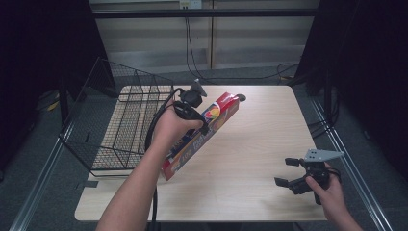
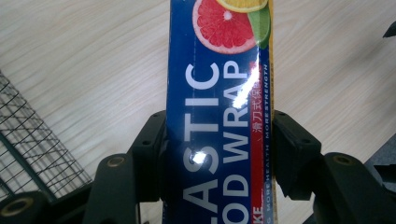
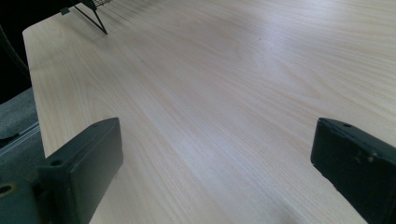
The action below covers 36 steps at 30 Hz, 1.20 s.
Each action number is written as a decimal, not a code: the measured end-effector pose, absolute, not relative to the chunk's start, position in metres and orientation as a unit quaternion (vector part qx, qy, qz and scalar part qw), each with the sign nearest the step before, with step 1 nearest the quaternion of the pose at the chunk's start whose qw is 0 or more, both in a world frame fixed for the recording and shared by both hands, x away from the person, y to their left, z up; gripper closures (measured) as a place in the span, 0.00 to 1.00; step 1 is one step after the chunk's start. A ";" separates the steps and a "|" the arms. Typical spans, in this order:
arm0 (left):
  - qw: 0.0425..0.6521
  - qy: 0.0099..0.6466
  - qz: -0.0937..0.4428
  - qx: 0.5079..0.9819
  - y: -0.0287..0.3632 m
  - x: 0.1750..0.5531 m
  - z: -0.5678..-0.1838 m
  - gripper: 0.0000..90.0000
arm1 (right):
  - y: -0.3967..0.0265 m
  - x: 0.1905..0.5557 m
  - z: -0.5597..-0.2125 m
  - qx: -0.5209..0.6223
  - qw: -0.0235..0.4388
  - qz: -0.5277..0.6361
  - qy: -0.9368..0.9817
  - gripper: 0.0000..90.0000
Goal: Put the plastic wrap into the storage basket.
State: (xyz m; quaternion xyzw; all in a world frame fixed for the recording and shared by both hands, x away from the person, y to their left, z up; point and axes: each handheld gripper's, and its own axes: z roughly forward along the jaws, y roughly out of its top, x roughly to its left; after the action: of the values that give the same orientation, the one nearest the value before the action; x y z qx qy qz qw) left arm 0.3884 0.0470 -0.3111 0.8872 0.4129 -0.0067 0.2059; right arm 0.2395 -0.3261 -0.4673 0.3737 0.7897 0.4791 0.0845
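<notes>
1. The plastic wrap box (image 1: 202,134), long and blue with a red end and citrus fruit printed on it, hangs tilted above the wooden table (image 1: 250,144), near its middle, just to the right of the wire basket (image 1: 126,122).
2. Its upper red end points away toward the far edge of the table; its lower end sits near the table's left front part, though whether that end touches the wood is hard to tell from the high view.
3. The left gripper (image 1: 195,113) is clamped across the box's width; in the left gripper view its black jaws press the two long sides of the box (image 2: 217,116).
4. The right gripper (image 1: 293,173) rests at the table's right front part, well apart from the box, jaws spread wide with nothing but bare wood (image 3: 224,93) between them.
</notes>
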 end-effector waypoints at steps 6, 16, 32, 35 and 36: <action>0.197 0.420 0.000 0.886 0.057 0.391 -0.300 0.50 | -0.326 0.240 -0.467 0.373 0.085 0.480 0.790 0.03; 0.201 0.431 -0.001 0.880 0.072 0.394 -0.288 0.50 | -0.326 0.240 -0.467 0.372 0.083 0.482 0.789 0.03; 0.205 0.450 0.002 0.869 0.085 0.396 -0.272 0.50 | -0.325 0.240 -0.468 0.368 0.080 0.480 0.792 0.03; 0.202 0.452 0.005 0.869 0.089 0.398 -0.269 0.50 | -0.324 0.240 -0.468 0.369 0.079 0.480 0.792 0.03; 0.204 0.457 0.007 0.866 0.090 0.397 -0.268 0.50 | -0.324 0.240 -0.468 0.369 0.078 0.480 0.792 0.03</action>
State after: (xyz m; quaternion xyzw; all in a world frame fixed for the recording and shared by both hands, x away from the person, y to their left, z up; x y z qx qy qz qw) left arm 0.3974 0.0902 -0.2677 0.8657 0.4570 0.0067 0.2043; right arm 0.2402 -0.3244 -0.4683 0.3686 0.7921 0.4802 0.0782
